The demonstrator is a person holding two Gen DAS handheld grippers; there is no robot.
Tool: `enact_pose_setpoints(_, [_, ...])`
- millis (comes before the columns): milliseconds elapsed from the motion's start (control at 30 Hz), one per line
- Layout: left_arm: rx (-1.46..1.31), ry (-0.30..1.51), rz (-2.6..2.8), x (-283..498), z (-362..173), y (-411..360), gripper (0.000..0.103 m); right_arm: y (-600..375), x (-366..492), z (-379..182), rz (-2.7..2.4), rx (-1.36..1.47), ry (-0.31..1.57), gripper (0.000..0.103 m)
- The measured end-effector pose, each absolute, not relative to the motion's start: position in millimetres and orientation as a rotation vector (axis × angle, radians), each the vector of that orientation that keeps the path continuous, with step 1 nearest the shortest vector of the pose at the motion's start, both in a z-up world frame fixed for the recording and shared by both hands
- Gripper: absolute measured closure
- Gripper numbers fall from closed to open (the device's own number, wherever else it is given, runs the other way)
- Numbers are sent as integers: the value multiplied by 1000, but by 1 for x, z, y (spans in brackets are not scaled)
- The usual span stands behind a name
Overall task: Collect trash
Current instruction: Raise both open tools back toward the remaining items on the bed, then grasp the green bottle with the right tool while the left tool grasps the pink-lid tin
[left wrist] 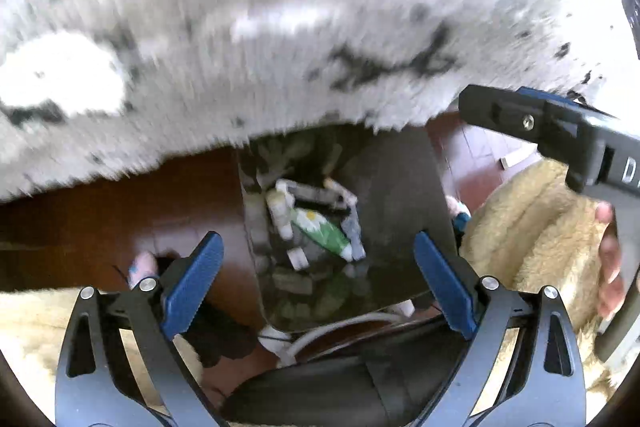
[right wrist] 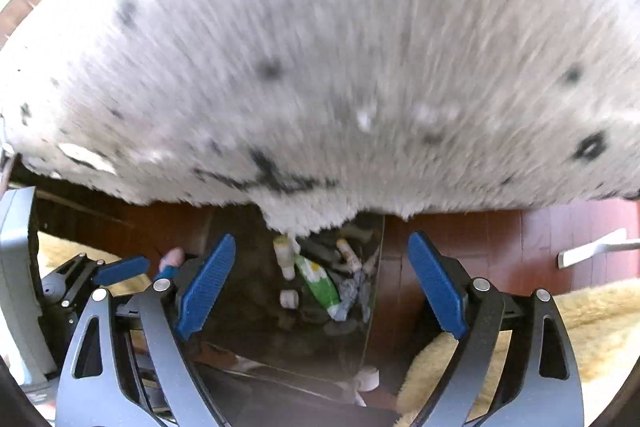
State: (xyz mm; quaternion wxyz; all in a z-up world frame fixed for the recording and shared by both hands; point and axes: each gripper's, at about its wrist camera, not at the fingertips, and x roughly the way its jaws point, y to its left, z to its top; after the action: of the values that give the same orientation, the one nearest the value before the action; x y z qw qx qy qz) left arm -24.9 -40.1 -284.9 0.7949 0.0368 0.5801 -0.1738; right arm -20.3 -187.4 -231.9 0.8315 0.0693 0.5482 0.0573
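1. Left gripper (left wrist: 318,283): its blue pads stand wide apart, holding nothing and touching nothing.
2. Right gripper (right wrist: 322,285): likewise spread wide and empty. It shows in the left view as a dark body to the upper right.
3. Straight ahead of both, between the spread pads, sits the dark trash bin (left wrist: 400,187) with its mouth open toward them.
4. Inside the bin lies the green tube (left wrist: 320,229), its long axis slanting from far-left to near-right, among white and grey scraps.
5. Neither gripper looks clearly nearer the bin; both hover over it.
6. Beyond the bin spreads a shaggy white rug (left wrist: 280,7) with dark specks, heavily blurred, so any loose trash on it is hard to make out.
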Motion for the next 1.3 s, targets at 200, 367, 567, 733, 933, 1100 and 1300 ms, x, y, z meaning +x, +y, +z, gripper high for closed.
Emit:
enact_pose_setpoints(200, [125, 1109, -385, -27, -226, -35, 12, -196, -21, -170, 156, 134, 1047, 14])
enact_pose_setpoints(367, [119, 978, -402, -16, -165, -25, 12, -209, -8, -113, 186, 122, 935, 7])
enact_pose_setpoints(567, [155, 865, -360, 26, -116, -22, 12, -218, 34, -75, 136, 65, 848, 7])
enact_pose_setpoints(733, [142, 853, -321, 80, -102, -18, 12, -218, 79, -72, 143, 86, 852, 7])
enact_pose_setpoints(933, [139, 851, -299, 128, -98, -18, 12, -202, 147, -71, 116, 100, 843, 7])
enact_pose_setpoints(1100, [129, 871, -290, 159, -98, -18, 12, -184, 206, -83, 93, 86, 898, 7])
enact_pose_setpoints(1300, [133, 878, -260, 191, -99, -15, 12, -175, 242, -104, 54, 94, 967, 15])
